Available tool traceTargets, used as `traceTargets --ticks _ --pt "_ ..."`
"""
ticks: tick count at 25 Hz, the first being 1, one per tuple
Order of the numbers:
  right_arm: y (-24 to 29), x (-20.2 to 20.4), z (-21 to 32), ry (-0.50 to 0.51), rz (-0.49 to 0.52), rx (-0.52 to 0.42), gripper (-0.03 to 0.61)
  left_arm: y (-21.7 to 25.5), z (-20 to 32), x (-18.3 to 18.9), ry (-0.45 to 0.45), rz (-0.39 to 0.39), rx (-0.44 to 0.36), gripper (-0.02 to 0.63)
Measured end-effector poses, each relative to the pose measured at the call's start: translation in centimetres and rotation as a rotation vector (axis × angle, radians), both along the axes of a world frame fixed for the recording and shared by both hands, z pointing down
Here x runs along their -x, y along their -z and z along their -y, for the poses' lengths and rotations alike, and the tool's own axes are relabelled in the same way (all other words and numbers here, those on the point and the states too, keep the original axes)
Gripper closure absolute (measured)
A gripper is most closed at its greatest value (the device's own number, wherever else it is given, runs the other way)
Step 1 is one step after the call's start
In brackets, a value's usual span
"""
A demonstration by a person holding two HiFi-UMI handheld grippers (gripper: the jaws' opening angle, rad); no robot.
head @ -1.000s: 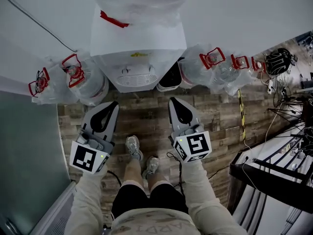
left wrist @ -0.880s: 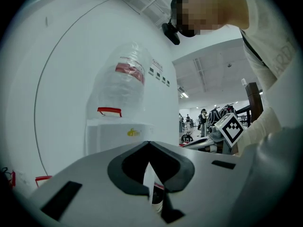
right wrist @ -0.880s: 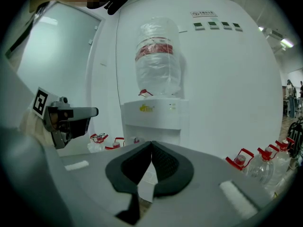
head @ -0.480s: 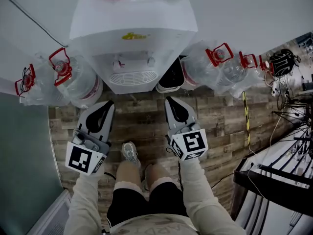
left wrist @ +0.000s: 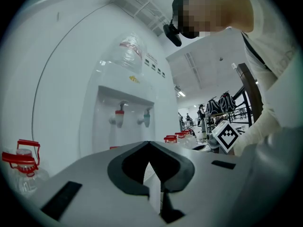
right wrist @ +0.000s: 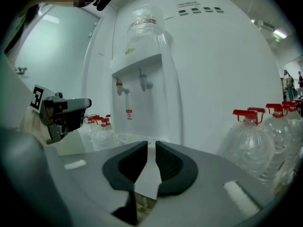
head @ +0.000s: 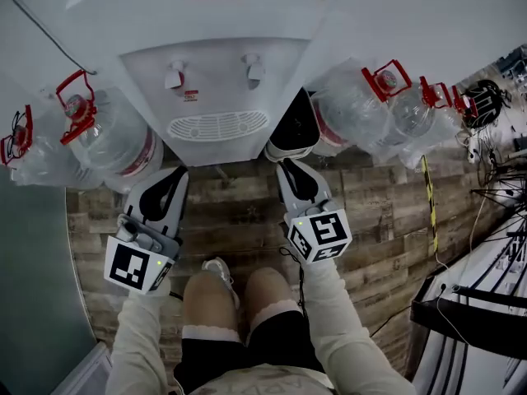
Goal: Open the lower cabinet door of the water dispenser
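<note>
A white wall [head: 428,23] is seen behind everything and a wood-plank floor [head: 239,212] below. The white water dispenser [head: 214,48] is stood against that wall, straight ahead of both grippers, with an upturned bottle [left wrist: 129,56] on top. Its lower cabinet door sits under the tap recess and is hidden in all 3 views, by the grille shelf [head: 218,126] from above and by the gripper bodies from the sides. Big red-capped water bottles are lined on the floor at the left [head: 111,138] and at the right [head: 354,113] of the dispenser. A black bin [head: 292,126] is wedged between the dispenser and the right bottles. Cables and a dark rack [head: 486,105] are seen at the far right. The person's bent knees [head: 239,290] are seen between the sleeves. The left gripper [head: 177,171] is held low in front of the dispenser's left corner, jaws clenched tip to tip, nothing between them. The right gripper [head: 288,164] is held near the right corner, just beside the bin; its jaws are opening, a narrow gap is shown, nothing gripped. 2 taps, red [left wrist: 118,117] and blue [left wrist: 147,117], are seen above the grille.
</note>
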State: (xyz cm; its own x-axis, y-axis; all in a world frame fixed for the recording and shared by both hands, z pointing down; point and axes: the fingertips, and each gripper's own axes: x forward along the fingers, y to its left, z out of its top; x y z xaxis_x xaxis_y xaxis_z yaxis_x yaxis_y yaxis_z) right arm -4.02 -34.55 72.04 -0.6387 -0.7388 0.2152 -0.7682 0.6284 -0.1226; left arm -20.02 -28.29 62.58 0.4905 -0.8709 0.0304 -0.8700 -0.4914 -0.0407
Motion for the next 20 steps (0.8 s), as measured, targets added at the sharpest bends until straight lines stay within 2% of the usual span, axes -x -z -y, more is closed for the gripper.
traceTargets --ticks 6,11,15,20 --pt "-7.5 -0.2 1.7 0.001 0.019 0.011 0.483 -5.7 0.2 0.4 -0.003 0.017 -0.048 0.611" --pt "-11.8 0.2 3.7 0.035 0.026 0.004 0.437 -9.0 -0.1 0.9 0.013 0.025 -0.087 0.611" --pt "-14.3 0.3 6.0 0.027 0.049 0.027 0.398 -10.4 -0.5 1.6 0.03 0.03 -0.105 0.611" --pt "-16.5 1.0 8.8 0.038 0.014 0.056 0.364 -11.1 -1.2 2.1 0.043 0.033 -0.102 0.611"
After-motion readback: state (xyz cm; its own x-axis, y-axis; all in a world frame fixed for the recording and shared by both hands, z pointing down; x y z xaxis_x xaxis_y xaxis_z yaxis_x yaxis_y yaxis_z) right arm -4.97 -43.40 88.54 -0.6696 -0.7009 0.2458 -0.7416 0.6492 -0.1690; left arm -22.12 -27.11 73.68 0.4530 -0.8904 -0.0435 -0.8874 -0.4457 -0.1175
